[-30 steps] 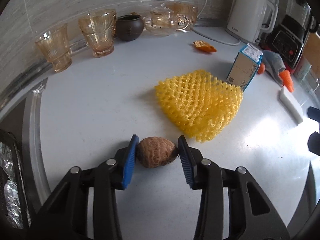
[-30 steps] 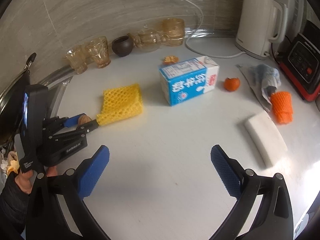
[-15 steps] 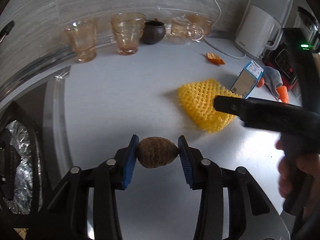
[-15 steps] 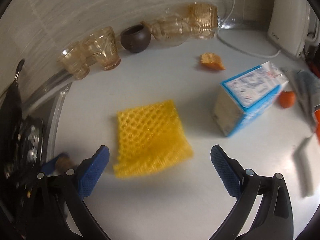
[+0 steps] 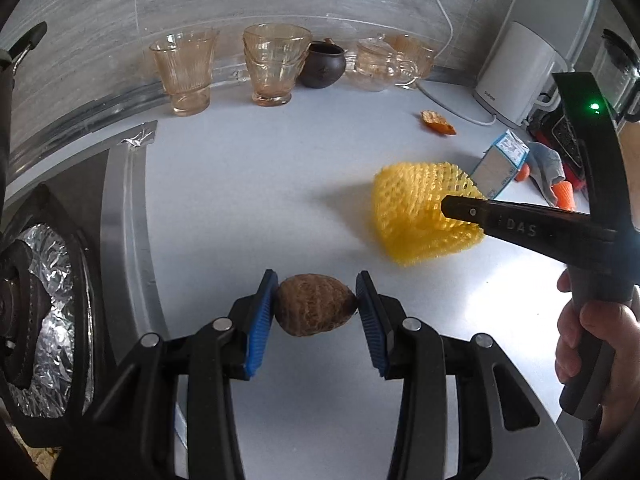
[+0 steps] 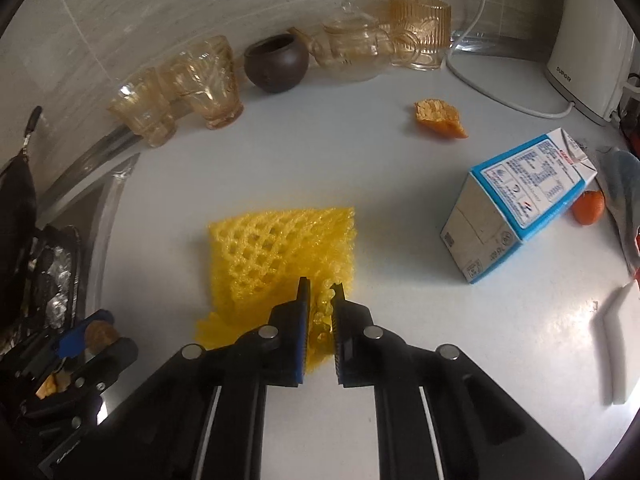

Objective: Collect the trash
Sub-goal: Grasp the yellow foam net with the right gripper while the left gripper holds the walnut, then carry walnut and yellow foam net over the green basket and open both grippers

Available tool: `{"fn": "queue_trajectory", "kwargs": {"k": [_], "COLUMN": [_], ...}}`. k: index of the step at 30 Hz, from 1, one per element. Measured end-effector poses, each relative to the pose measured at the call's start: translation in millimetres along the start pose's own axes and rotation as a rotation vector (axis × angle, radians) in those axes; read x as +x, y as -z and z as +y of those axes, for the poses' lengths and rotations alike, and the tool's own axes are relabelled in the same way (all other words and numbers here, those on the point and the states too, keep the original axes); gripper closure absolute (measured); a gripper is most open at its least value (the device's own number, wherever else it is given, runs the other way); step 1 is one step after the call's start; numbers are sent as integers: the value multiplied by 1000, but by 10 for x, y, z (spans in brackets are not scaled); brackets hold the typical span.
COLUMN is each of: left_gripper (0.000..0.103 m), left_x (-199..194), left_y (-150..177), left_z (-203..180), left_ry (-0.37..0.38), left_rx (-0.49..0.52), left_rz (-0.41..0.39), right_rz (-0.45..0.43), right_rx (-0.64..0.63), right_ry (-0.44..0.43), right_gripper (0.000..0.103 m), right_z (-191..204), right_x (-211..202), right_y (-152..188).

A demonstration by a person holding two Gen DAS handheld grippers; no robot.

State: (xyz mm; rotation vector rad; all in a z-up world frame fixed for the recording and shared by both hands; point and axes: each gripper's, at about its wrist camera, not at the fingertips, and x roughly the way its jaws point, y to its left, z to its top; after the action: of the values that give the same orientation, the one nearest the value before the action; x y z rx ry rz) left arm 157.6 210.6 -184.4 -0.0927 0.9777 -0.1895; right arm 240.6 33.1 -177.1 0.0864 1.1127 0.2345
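My left gripper (image 5: 317, 280) is shut on a brown, rough oval lump (image 5: 314, 308), like a small taro, and holds it just above the white counter (image 5: 248, 184). To its right lies a yellow foam net (image 5: 416, 208). In the right wrist view my right gripper (image 6: 321, 286) has its jaws closing on the near edge of the yellow foam net (image 6: 280, 248), with crumpled mesh pinched between the blue pads. The rest of the net lies flat on the counter. A hand (image 5: 592, 340) grips the right gripper's handle. The left gripper (image 6: 86, 334) shows low at the left with the brown lump.
A blue-and-white milk carton (image 6: 520, 208) lies on its side at the right, with a small orange (image 6: 588, 208) behind it. An orange peel (image 6: 440, 118) lies farther back. Amber glasses (image 6: 212, 80), a dark pot (image 6: 276, 64) and a white kettle (image 6: 588, 56) line the wall. A foil-lined burner (image 5: 40, 320) is at the left.
The right gripper came down over the yellow net and its jaws went from wide open to pinched on the net's near edge. The left gripper kept its hold on the brown lump.
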Motion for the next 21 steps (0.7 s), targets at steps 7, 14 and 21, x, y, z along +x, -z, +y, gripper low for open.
{"fn": "queue_trajectory", "kwargs": {"k": [7, 14, 21], "left_gripper": [63, 63, 63], "left_x": [-193, -492, -855], "left_y": [91, 316, 836], "left_z": [-281, -895, -1793], "left_ry": [30, 105, 196], "left_rx": [64, 177, 257], "left_rz": [10, 18, 49], "right_rz": [-35, -72, -66], "right_rx": [-13, -17, -6], "right_ry": [4, 51, 91], "right_gripper": [93, 93, 93], "right_z": [-101, -430, -942], "right_x": [-524, -1283, -1910], "right_y": [276, 881, 1701]}}
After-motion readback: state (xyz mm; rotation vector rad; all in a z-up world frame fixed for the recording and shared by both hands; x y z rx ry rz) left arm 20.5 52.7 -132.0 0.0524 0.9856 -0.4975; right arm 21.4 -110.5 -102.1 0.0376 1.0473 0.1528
